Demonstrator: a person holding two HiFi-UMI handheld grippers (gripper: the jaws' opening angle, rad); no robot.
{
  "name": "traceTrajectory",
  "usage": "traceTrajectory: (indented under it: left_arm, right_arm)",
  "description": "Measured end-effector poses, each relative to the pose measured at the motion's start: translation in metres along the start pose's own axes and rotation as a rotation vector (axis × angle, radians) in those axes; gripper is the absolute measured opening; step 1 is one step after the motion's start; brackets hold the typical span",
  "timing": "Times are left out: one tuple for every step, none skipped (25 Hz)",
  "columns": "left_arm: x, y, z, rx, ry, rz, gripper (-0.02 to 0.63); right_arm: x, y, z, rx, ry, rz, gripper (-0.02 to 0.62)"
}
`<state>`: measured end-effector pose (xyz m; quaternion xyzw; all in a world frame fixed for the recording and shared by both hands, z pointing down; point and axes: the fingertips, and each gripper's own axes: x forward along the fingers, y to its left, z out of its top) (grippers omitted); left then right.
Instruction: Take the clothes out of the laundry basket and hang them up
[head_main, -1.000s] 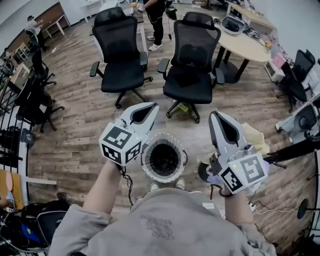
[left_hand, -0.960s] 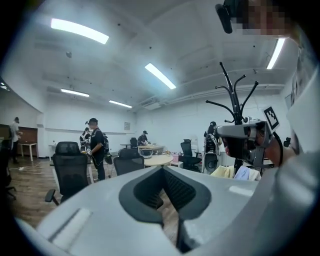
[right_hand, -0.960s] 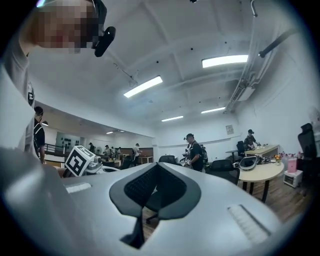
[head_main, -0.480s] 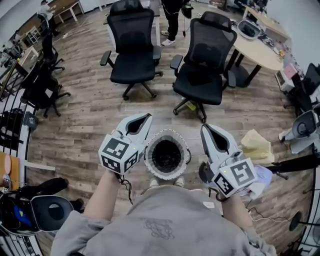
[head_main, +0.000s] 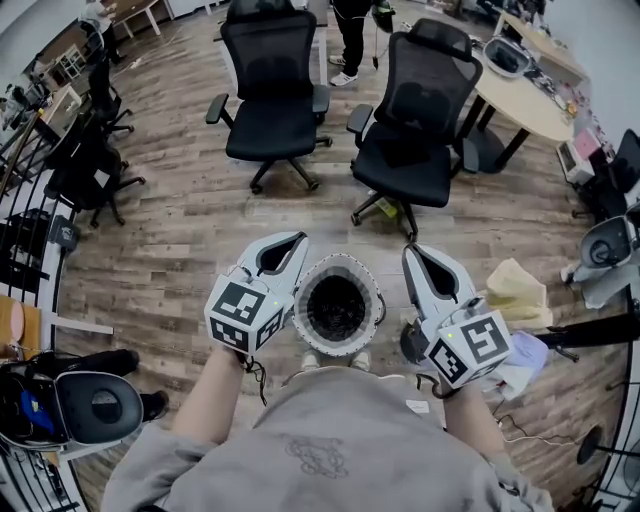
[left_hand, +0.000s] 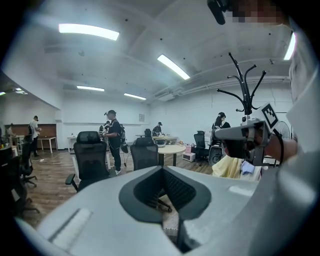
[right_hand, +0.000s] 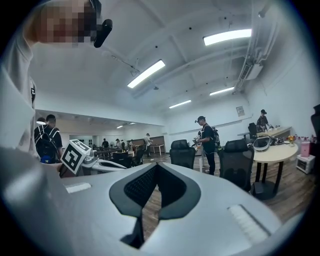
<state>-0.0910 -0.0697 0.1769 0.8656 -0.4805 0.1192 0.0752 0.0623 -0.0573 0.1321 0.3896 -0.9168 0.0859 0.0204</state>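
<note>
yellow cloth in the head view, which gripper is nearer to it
Right. The right gripper is beside the yellow cloth; the left gripper is across the laundry basket from it, farther off.

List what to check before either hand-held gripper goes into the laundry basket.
1. Left hand-held gripper empty: ok, jaws together on nothing.
2. Right hand-held gripper empty: ok, jaws together on nothing.
3. Jaws open for a grab: not ok.
4. Basket between both hand-held grippers: ok.
5. Clothes in basket: cannot tell, inside looks dark.
6. Coat rack free for hanging: ok, upper hooks bare.
</note>
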Motion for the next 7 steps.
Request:
traceTrajectory:
  left_arm:
    - [-0.0008, 0.0011, 0.0014, 0.007, -0.001, 0.004, 0.000]
    - [-0.0014, 0.0019, 0.0026, 0.011, -0.002, 0.007, 0.000]
    - [-0.0018, 0.0024, 0.0036, 0.011, -0.002, 0.007, 0.000]
    - [-0.0023, 0.0026, 0.0042, 0.009, -0.001, 0.006, 0.000]
    - [-0.0028, 0.0026, 0.0045, 0.007, 0.001, 0.005, 0.000]
    - [-0.0032, 0.0025, 0.0047, 0.005, 0.003, 0.003, 0.000]
    - [-0.0036, 0.0023, 0.0048, 0.003, 0.006, 0.001, 0.001]
  right_arm:
    - [0.0001, -0.0005, 0.0000, -0.002, 0.002, -0.002, 0.026]
    - [0.0003, -0.0013, 0.0003, -0.005, 0.004, -0.006, 0.026]
    - [0.0006, -0.0022, 0.0008, -0.005, 0.006, -0.009, 0.026]
    - [0.0010, -0.0030, 0.0017, -0.003, 0.006, -0.011, 0.026]
    - [0.0013, -0.0035, 0.0028, 0.001, 0.004, -0.012, 0.026]
    - [0.0017, -0.0038, 0.0040, 0.006, 0.002, -0.012, 0.026]
    - [0.0019, -0.0041, 0.0053, 0.011, -0.001, -0.012, 0.026]
